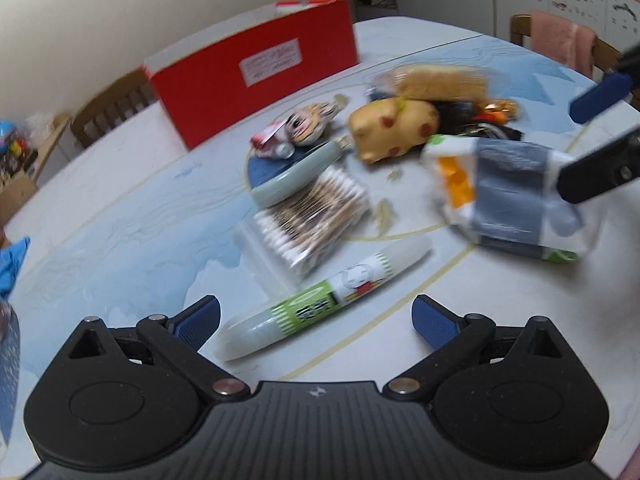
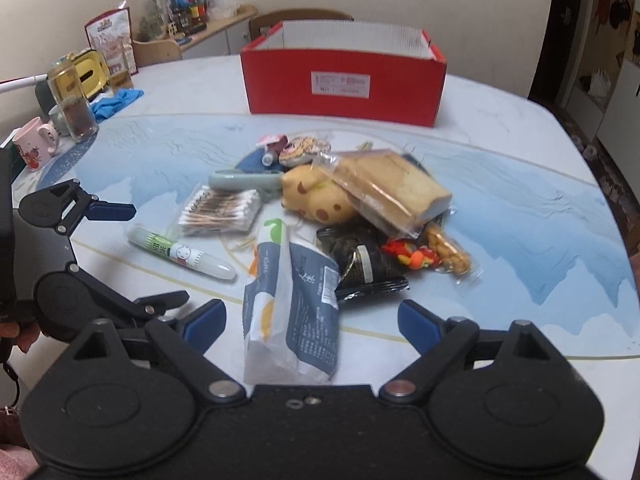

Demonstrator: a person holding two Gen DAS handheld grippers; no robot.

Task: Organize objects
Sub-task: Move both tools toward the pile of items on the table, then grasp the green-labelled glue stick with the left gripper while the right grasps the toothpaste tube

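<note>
Both tongs are spread and hold nothing. The right tongs straddle a tissue pack lying on the desk, pads apparently clear of it. The left tongs hover over a white tube beside bagged cotton swabs. The red box stands open behind the pile.

Left gripper (jaws wide apart) above white tube on table.
</note>
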